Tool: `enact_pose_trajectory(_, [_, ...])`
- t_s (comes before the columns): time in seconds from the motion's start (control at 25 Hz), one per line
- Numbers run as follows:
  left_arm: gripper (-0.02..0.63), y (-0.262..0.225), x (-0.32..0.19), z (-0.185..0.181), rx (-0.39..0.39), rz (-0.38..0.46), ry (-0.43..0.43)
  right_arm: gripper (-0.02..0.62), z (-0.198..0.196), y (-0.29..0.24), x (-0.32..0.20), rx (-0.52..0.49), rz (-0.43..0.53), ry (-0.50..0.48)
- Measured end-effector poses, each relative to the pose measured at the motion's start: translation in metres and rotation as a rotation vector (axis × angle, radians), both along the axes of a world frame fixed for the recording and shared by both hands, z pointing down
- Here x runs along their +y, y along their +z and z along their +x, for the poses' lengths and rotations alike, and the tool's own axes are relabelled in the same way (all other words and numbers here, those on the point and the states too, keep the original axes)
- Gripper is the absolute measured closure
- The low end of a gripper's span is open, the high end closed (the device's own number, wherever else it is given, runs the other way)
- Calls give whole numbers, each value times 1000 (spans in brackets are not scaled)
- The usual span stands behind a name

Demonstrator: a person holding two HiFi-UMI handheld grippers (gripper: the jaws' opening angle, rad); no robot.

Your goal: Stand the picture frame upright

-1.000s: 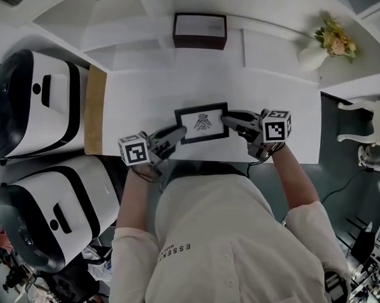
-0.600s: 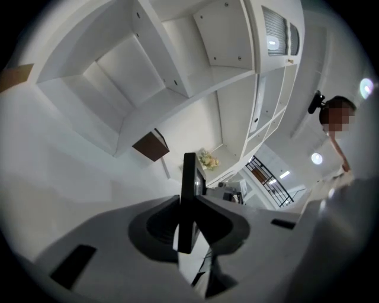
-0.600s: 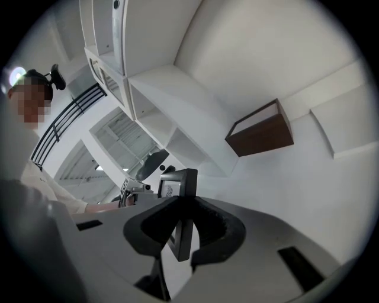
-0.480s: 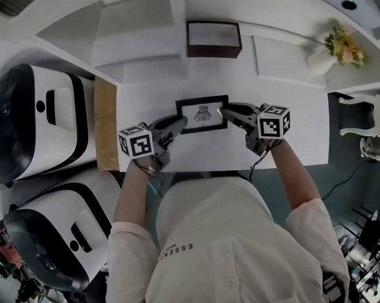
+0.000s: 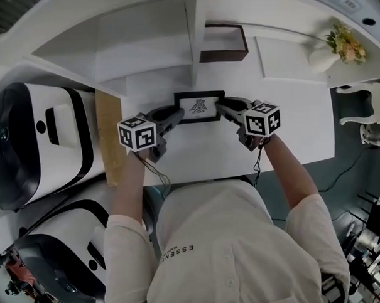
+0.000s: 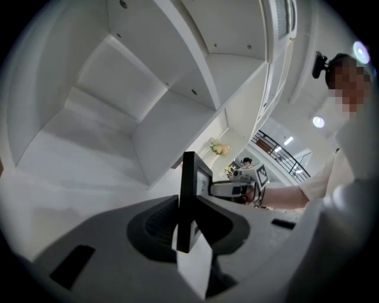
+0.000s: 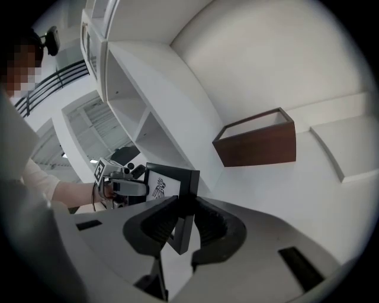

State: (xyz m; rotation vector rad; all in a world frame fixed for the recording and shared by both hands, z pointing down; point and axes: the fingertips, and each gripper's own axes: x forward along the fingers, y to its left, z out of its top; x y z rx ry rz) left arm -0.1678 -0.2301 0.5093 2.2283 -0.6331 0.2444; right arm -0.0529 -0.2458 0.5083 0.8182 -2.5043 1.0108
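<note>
The picture frame (image 5: 199,107) is black, with a white sheet bearing a small dark bird figure. It is held above the white table (image 5: 196,150), in front of the shelf unit. My left gripper (image 5: 174,114) is shut on its left edge and my right gripper (image 5: 222,108) is shut on its right edge. In the left gripper view the frame (image 6: 188,189) stands edge-on between the pads of the left gripper (image 6: 188,223). In the right gripper view the frame (image 7: 173,180) shows its printed face, and the right gripper (image 7: 182,223) clamps its near edge.
A brown open box (image 5: 223,43) stands at the back of the table, and a vase of flowers (image 5: 334,46) stands far right. White shelves (image 5: 144,46) rise at the back left. Two large white-and-black machines (image 5: 32,142) and a wooden board (image 5: 109,135) flank the left. A white chair (image 5: 372,118) is at the right.
Both grippers have carried the frame away from the person, from near the table's front edge towards the shelves at the back. Both grips are unchanged.
</note>
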Motion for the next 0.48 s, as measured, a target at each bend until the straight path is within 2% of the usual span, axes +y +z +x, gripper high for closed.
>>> enact_pose_trajectory(0.28, [526, 24, -30, -15, -80, 34, -4, 502, -14, 13, -25, 92, 62, 50])
enact_pose_trajectory(0.4, [526, 39, -36, -21, -163, 47, 1, 502, -20, 19, -32, 163, 117, 39])
enact_pose_trajectory(0.48, [526, 43, -40, -24, -183, 55, -5, 502, -24, 22, -37, 197, 151, 41])
